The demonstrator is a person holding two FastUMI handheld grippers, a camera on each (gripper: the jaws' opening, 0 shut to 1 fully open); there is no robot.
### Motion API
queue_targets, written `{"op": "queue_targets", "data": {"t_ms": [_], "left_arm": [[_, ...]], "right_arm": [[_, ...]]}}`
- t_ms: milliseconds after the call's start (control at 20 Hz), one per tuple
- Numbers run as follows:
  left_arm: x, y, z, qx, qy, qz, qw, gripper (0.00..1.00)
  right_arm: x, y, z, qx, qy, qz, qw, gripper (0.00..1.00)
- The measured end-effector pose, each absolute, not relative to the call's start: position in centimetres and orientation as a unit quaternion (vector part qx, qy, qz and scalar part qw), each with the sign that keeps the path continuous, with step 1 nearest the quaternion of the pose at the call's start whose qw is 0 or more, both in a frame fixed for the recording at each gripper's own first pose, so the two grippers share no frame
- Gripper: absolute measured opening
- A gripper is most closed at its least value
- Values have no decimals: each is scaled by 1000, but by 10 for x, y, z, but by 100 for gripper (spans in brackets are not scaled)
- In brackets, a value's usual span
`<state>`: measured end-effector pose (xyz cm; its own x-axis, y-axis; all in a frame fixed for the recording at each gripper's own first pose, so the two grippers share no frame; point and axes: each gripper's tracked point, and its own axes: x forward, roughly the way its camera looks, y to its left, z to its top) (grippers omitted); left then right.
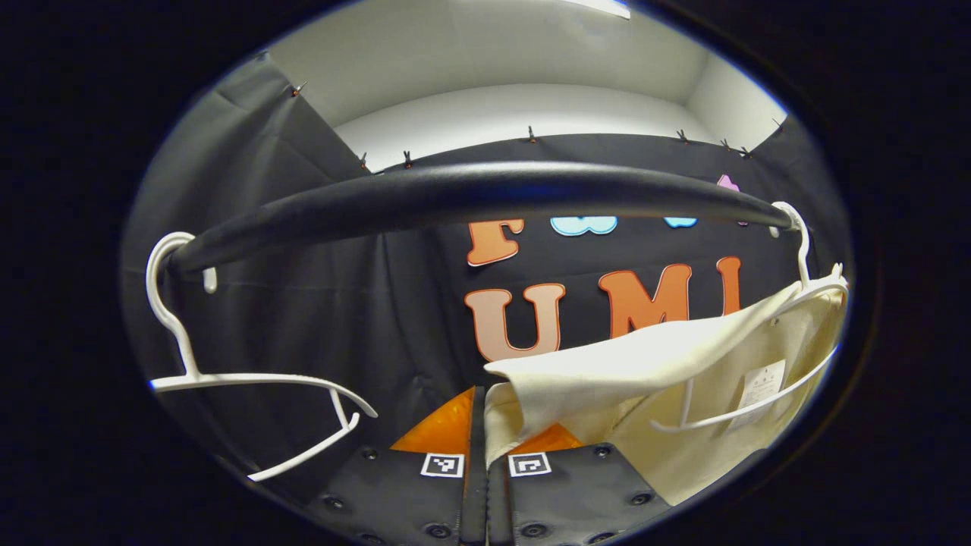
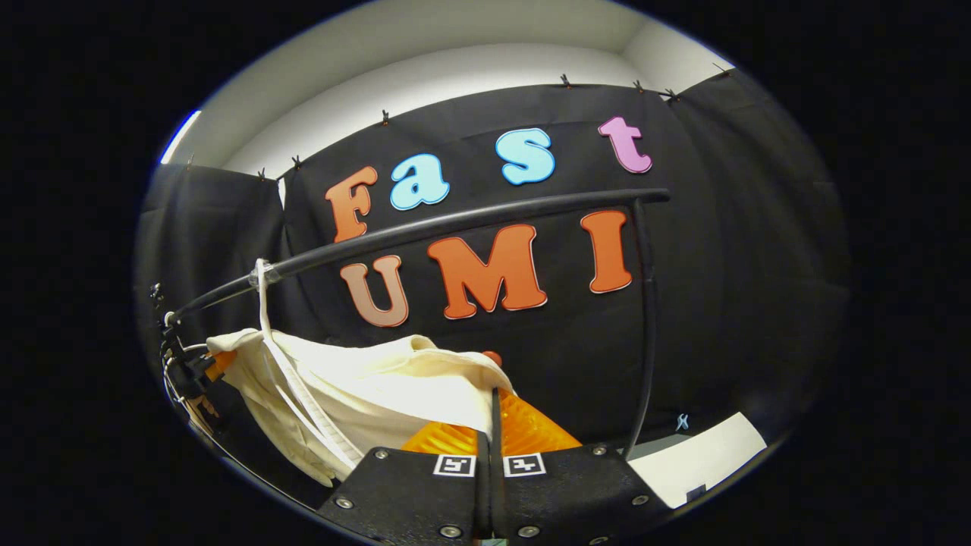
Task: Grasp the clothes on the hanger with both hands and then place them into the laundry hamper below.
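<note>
A cream garment hangs on a white hanger at the right end of the black rail. One edge of it is drawn out toward me. My left gripper is shut, with that cloth edge pinched between its fingers and draped over one of them. In the right gripper view the same garment sags from its hanger at the left. A fold stretches to my right gripper, which is shut on the cloth at its fingertips.
An empty white hanger hangs at the rail's left end. The rail ends at a black upright post on the right. A pale floor patch lies low beyond the post. Black cloth walls close in behind.
</note>
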<state>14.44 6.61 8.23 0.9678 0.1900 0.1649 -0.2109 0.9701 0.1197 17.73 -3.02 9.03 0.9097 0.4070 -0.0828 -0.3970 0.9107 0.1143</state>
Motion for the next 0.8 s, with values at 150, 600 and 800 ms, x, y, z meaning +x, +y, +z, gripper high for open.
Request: {"op": "queue_targets", "data": {"t_ms": [150, 600, 800], "left_arm": [[141, 78, 55, 63, -51, 114, 990, 7], [148, 75, -9, 52, 21, 108, 993, 7], [136, 73, -53, 46, 69, 99, 992, 7]], "right_arm": [[184, -17, 74, 84, 79, 255, 960, 0], [213, -30, -8, 194, 148, 255, 936, 0], [205, -35, -57, 191, 182, 225, 938, 0]]}}
